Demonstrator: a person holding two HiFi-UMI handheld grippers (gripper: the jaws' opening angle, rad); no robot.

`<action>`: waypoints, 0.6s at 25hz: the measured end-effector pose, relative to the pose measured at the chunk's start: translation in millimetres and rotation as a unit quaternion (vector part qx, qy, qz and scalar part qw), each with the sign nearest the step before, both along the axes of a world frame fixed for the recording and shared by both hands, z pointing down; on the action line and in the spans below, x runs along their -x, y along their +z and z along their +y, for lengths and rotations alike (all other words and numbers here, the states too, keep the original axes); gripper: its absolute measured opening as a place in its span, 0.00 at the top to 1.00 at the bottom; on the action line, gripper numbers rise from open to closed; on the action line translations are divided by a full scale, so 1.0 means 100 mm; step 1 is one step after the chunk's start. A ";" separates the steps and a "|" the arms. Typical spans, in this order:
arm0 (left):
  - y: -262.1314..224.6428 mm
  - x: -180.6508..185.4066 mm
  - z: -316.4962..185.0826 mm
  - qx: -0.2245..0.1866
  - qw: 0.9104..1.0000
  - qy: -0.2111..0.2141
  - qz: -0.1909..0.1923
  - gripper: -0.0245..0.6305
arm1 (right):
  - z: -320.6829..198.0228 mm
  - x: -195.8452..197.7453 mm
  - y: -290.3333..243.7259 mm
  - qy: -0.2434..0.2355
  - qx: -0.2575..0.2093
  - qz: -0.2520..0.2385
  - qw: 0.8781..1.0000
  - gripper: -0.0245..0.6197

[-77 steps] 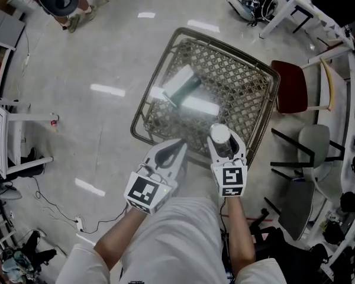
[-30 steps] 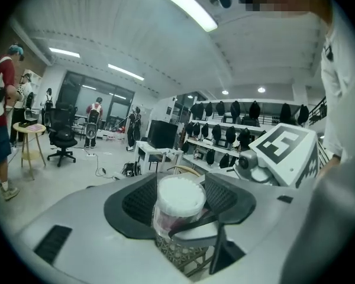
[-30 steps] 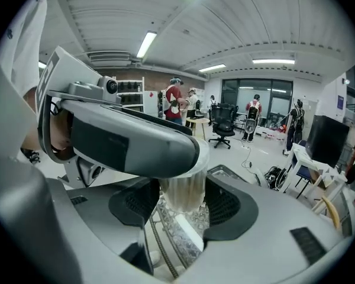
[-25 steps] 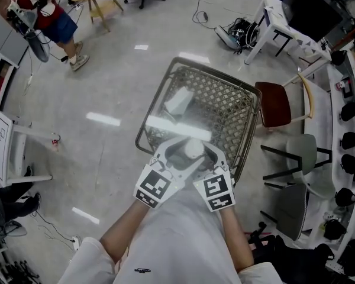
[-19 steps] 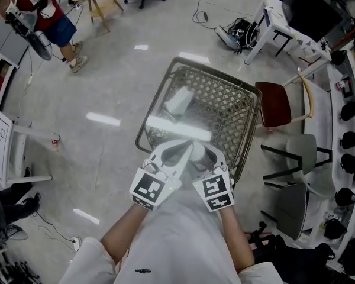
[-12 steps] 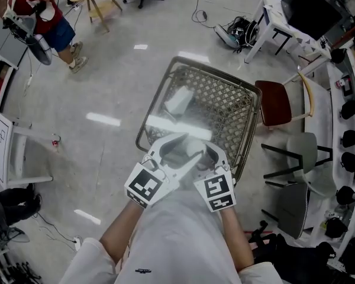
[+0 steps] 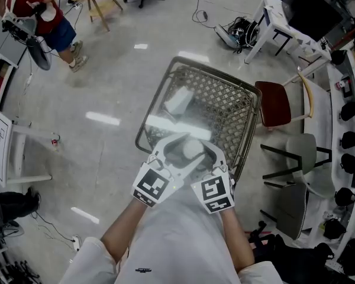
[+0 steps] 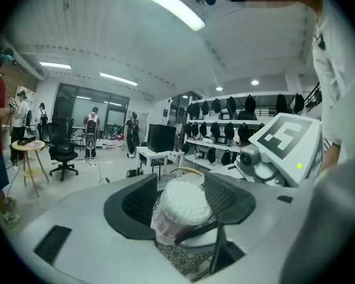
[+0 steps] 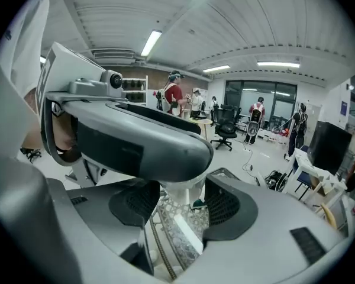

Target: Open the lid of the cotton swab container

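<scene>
The cotton swab container [image 7: 191, 148] is held up over the near edge of a wire basket [image 7: 259, 102]. My right gripper [image 7: 200, 154] is shut on its clear body [image 9: 178, 195]. My left gripper [image 7: 180, 148] comes in from the other side. Its jaws have just been opening and now stand open on either side of the container's top [image 8: 180, 201], where white swab tips show. In the right gripper view a left gripper finger [image 9: 136, 141] crosses above and hides the container's top. In the left gripper view a dark right gripper finger [image 8: 201, 232] crosses the container low down.
A white box [image 7: 178, 101] lies in the basket. A red chair [image 7: 274, 105] and grey chairs stand to the right. A white desk [image 7: 278, 16] and cables are behind it. A person [image 7: 38, 7] stands at the far left.
My left gripper drew its jaws in and swung slightly left, then came back with its jaws wide around the container's top. The right gripper and the container stayed put.
</scene>
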State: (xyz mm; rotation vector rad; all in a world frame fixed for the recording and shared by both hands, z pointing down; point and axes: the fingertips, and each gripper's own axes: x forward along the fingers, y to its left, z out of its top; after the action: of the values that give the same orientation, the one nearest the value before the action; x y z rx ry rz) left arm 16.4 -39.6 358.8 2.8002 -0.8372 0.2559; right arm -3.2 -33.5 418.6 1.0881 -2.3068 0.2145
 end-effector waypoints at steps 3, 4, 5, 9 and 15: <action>-0.03 0.06 -0.03 -0.003 1.000 -0.011 0.003 0.58 | 0.02 -0.01 0.00 -0.002 -0.002 0.004 1.000 0.60; -0.04 0.09 -0.04 -0.005 1.000 -0.015 0.001 0.57 | 0.03 -0.01 0.00 -0.002 -0.004 0.005 1.000 0.60; -0.05 0.11 -0.05 -0.007 1.000 -0.018 -0.001 0.58 | 0.04 -0.01 -0.01 -0.002 -0.006 0.007 1.000 0.60; -0.08 0.09 0.00 -0.002 1.000 -0.005 0.008 0.61 | 0.03 -0.05 0.02 0.006 0.000 0.015 1.000 0.61; 0.05 -0.09 0.11 0.002 0.999 0.031 -0.018 0.54 | 0.03 -0.06 0.00 -0.002 0.001 0.021 1.000 0.60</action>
State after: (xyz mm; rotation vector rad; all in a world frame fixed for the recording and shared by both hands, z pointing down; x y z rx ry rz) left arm 24.9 -28.3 363.4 2.8300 -0.7568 0.3180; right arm 2.9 -30.7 418.2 1.0765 -2.2710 0.1893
